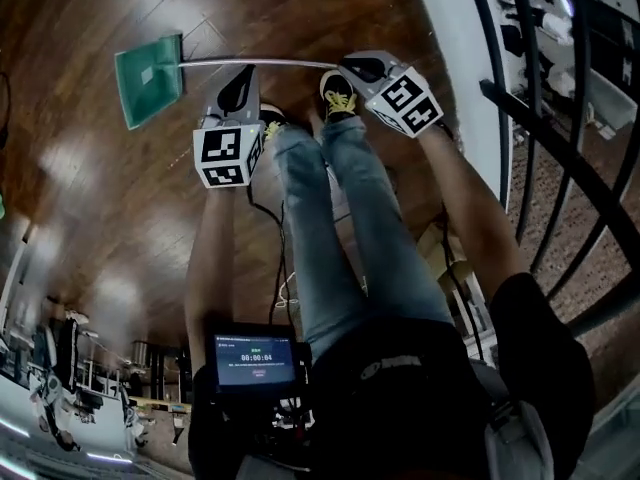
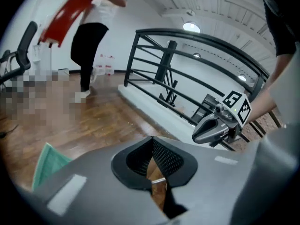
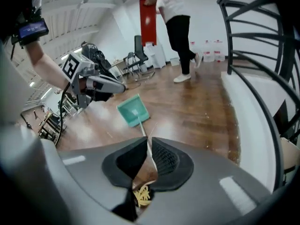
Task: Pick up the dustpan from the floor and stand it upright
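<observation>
A green dustpan (image 1: 148,78) lies flat on the wooden floor, and its thin metal handle (image 1: 260,63) runs right toward my feet. My left gripper (image 1: 248,71) hangs just below the handle's middle, jaws shut and empty. My right gripper (image 1: 343,67) is at the handle's free end, jaws together with nothing between them; I cannot tell whether it touches. In the right gripper view the dustpan (image 3: 133,110) lies straight ahead past the right gripper (image 3: 149,138). The left gripper (image 2: 152,138) sees the dustpan's (image 2: 49,165) corner at lower left.
A black metal railing (image 1: 560,168) on a white ledge (image 1: 465,88) runs along the right. My shoes (image 1: 338,93) stand right behind the handle. Far across the room stands a person (image 2: 91,46) holding something red (image 2: 70,11), with chairs (image 3: 138,50) near the wall.
</observation>
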`<action>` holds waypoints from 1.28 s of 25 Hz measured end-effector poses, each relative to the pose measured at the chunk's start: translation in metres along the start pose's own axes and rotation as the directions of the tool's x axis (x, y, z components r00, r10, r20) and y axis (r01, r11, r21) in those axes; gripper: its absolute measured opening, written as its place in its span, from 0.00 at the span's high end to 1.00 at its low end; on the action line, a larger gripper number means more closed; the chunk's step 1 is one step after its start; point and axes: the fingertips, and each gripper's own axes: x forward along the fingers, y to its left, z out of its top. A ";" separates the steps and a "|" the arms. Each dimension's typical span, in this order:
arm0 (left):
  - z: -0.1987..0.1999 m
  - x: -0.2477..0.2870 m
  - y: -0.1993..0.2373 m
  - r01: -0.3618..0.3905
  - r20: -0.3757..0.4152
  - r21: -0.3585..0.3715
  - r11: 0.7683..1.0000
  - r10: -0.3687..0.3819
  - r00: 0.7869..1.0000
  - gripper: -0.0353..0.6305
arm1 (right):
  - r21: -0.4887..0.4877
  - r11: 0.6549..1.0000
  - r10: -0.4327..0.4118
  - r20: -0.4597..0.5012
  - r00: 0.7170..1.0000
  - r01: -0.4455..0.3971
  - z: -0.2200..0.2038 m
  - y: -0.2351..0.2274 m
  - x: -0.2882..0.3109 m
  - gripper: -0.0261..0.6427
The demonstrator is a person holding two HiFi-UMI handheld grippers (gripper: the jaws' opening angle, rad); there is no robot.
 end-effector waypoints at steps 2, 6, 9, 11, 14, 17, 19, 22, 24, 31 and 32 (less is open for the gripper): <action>-0.036 0.025 0.008 0.020 -0.033 -0.003 1.000 -0.021 0.999 0.92 | -0.011 1.000 0.028 -0.080 0.996 -0.029 -0.046 -0.008 0.031 0.83; -0.096 0.074 0.017 0.074 -0.067 -0.027 0.997 -0.075 0.995 0.71 | -0.063 0.996 0.050 -0.258 0.965 -0.068 -0.141 -0.030 0.079 0.73; -0.129 0.102 0.018 0.094 -0.071 -0.044 0.995 -0.097 0.993 0.68 | -0.159 0.978 0.057 -0.408 0.911 -0.133 -0.210 -0.038 0.104 0.63; -0.143 0.115 0.020 0.098 -0.063 -0.050 0.994 -0.102 0.993 0.68 | -0.226 0.959 0.049 -0.468 0.882 -0.173 -0.246 -0.042 0.117 0.60; -0.161 0.125 0.021 0.101 -0.055 -0.065 0.993 -0.104 0.993 0.68 | -0.331 0.921 0.003 -0.519 0.855 -0.204 -0.286 -0.053 0.133 0.58; -0.176 0.126 0.023 0.105 -0.061 -0.063 0.992 -0.109 0.992 0.69 | -0.431 0.867 -0.033 -0.552 0.833 -0.251 -0.312 -0.059 0.148 0.57; -0.179 0.125 0.024 0.110 -0.061 -0.059 0.992 -0.113 0.992 0.69 | -0.495 0.824 -0.066 -0.565 0.823 -0.274 -0.323 -0.064 0.155 0.57; -0.179 0.125 0.027 0.106 -0.049 -0.068 0.992 -0.109 0.993 0.69 | -0.563 0.766 -0.100 -0.582 0.807 -0.311 -0.337 -0.068 0.165 0.56; -0.177 0.126 0.027 0.108 -0.041 -0.070 0.992 -0.111 0.993 0.69 | -0.595 0.723 -0.106 -0.596 0.796 -0.350 -0.343 -0.065 0.169 0.57; -0.162 0.123 0.019 0.111 -0.012 -0.080 0.991 -0.112 0.994 0.70 | -0.583 0.721 0.007 -0.534 0.846 -0.375 -0.301 -0.049 0.151 0.65; -0.155 0.118 0.016 0.110 -0.008 -0.084 0.990 -0.111 0.994 0.70 | -0.568 0.730 0.037 -0.522 0.852 -0.380 -0.286 -0.045 0.143 0.65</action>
